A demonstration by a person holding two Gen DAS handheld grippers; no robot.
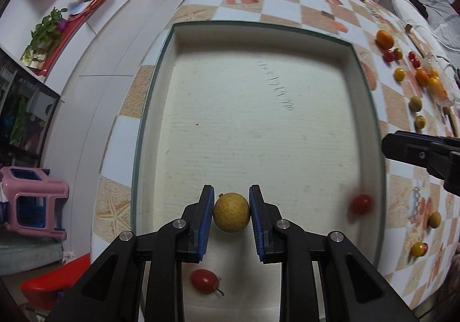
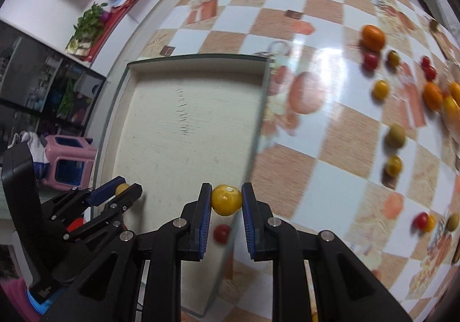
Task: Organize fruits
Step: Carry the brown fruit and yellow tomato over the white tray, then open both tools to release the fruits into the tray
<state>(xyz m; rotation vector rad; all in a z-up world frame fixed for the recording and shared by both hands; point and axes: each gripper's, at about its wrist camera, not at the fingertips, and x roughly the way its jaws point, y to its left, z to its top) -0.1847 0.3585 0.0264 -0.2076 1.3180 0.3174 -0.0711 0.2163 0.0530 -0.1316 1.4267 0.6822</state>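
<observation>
We've got the left gripper (image 1: 231,208) clamping a brown fruit (image 1: 231,212) already over the tray (image 1: 371,109), while the right gripper (image 2: 226,199), gripping a yellow tomato (image 2: 226,200), sits at the tray's right edge, tray to its left.

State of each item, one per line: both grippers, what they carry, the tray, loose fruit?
left gripper: shut on brown longan
right gripper: shut on yellow tomato
tray: holds two red tomatoes
loose fruit: scattered on checkered table, outside tray
</observation>
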